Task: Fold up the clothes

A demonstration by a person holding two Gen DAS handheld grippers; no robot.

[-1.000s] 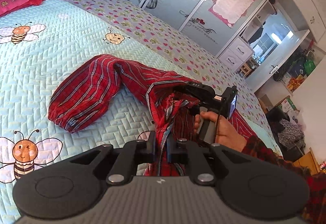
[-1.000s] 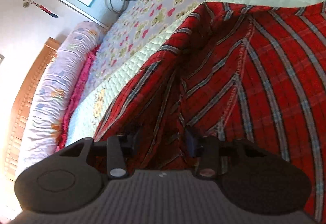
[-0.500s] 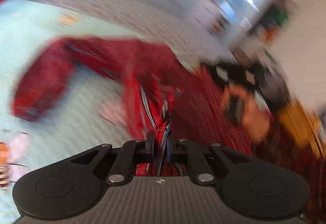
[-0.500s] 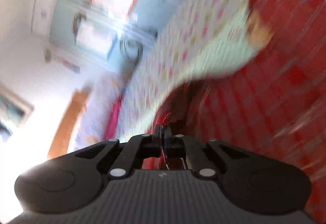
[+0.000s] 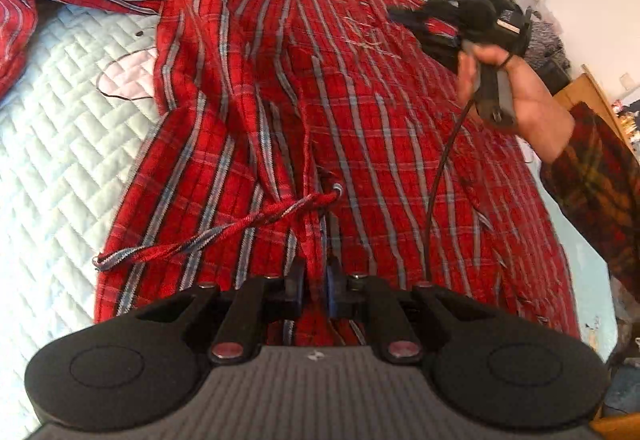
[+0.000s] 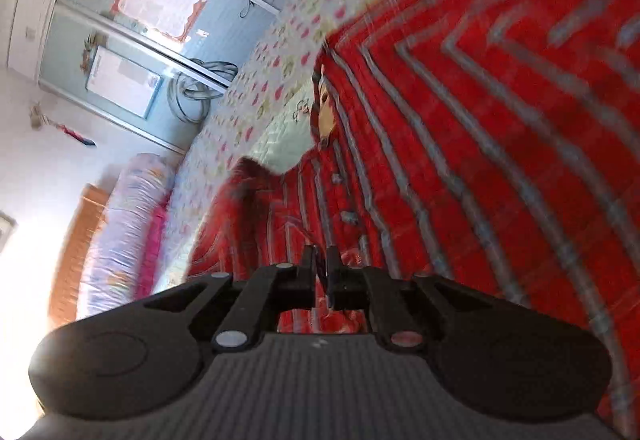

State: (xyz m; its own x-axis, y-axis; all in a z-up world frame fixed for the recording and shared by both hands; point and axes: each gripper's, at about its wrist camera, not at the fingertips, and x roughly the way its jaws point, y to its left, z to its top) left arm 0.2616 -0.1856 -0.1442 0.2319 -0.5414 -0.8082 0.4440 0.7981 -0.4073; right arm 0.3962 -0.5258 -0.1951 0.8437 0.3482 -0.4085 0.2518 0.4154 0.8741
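Note:
A red shirt (image 5: 360, 112) with grey-blue stripes lies spread on the bed. My left gripper (image 5: 316, 280) points steeply down at its near part, shut on a raised fold of the cloth. A braided red cord (image 5: 216, 236) runs left from that fold. A hand holds my right gripper (image 5: 400, 16) over the shirt's far right part. In the blurred right wrist view the right gripper (image 6: 321, 268) has its jaws almost together and easing open, a thin edge of the red shirt (image 6: 460, 120) pinched between them. Buttons (image 6: 348, 216) show just beyond.
The pale quilted bedspread (image 5: 60, 140) lies bare to the left. A hand and plaid sleeve (image 5: 592, 176) are at the right, over the bed's edge, with a black cable (image 5: 440, 168) hanging across the shirt. Rolled bedding (image 6: 120, 240) and wardrobe doors (image 6: 140, 20) stand beyond.
The shirt was bunched between the grippers and now lies drawn out flat. The right gripper closed on cloth and swept away to the right. The left gripper tipped downward, keeping its fold.

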